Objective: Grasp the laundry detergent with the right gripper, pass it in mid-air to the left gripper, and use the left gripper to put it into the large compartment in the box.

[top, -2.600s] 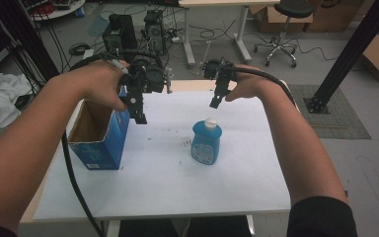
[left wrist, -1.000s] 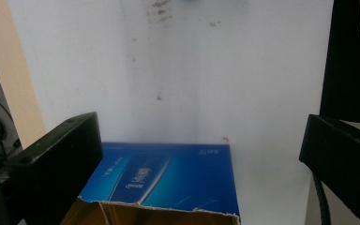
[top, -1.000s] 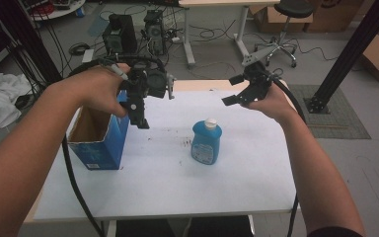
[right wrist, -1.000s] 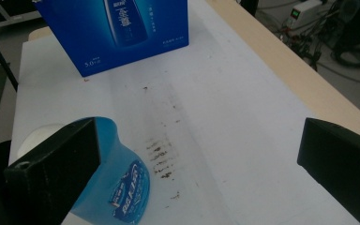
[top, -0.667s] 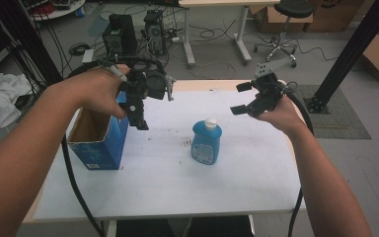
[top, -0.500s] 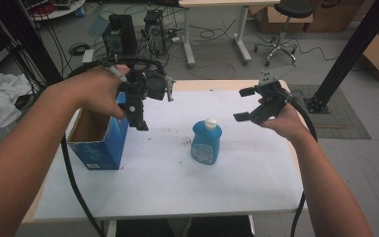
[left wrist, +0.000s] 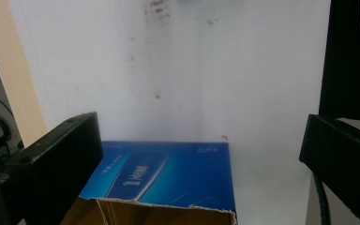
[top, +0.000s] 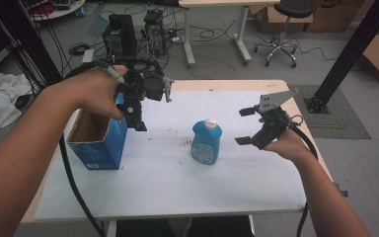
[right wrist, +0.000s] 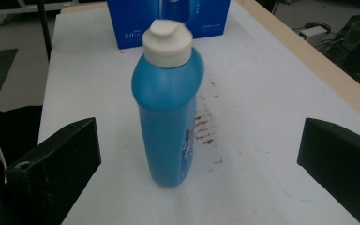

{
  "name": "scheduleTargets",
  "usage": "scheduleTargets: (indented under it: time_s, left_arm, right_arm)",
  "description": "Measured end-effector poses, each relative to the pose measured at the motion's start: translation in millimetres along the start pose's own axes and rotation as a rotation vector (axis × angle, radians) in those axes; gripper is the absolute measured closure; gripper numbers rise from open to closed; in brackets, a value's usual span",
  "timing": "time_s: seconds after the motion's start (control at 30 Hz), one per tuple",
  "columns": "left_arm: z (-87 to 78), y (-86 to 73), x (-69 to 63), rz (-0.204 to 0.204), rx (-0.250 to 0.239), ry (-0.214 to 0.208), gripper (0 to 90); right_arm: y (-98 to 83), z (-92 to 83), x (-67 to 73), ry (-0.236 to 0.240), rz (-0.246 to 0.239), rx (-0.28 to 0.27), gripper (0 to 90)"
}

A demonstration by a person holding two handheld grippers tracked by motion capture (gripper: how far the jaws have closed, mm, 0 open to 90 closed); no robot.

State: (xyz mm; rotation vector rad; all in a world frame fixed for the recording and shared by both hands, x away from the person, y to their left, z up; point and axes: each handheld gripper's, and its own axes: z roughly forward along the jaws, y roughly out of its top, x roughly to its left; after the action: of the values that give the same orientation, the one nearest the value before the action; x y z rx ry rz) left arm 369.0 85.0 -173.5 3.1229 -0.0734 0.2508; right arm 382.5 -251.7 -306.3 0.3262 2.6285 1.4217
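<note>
I am lining up the right gripper (top: 245, 126), jaws wide, beside the upright blue bottle (top: 207, 141) at mid-table; next, closing in around it. Left gripper (top: 139, 114), wide open, is hovering above the open box (top: 98, 140).

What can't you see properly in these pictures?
- Inside of the box: in the high view its walls hide the bottom; the left gripper view's lower edge cuts it off.
- Words on the bottle: too small in the high view, blurred in the right gripper view.
- Box lettering: the top edge of the right gripper view cuts it off.
- Left gripper: in the high view, the hand covers part of it.
</note>
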Motion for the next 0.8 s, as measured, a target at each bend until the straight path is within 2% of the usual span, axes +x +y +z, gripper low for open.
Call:
scheduleTargets:
  time_s: [0.23,0.8]
  left_arm:
    - [-0.8,1.9,-2.8,0.007,-0.004,0.001,0.1]
    - [0.9,1.5,-7.0,0.011,-0.004,0.003,0.1]
  right_arm:
    - [-13.2,21.4,9.6,0.005,0.004,0.008,0.0]
    - [-42.1,65.7,17.8,-0.016,0.06,-0.047,0.0]
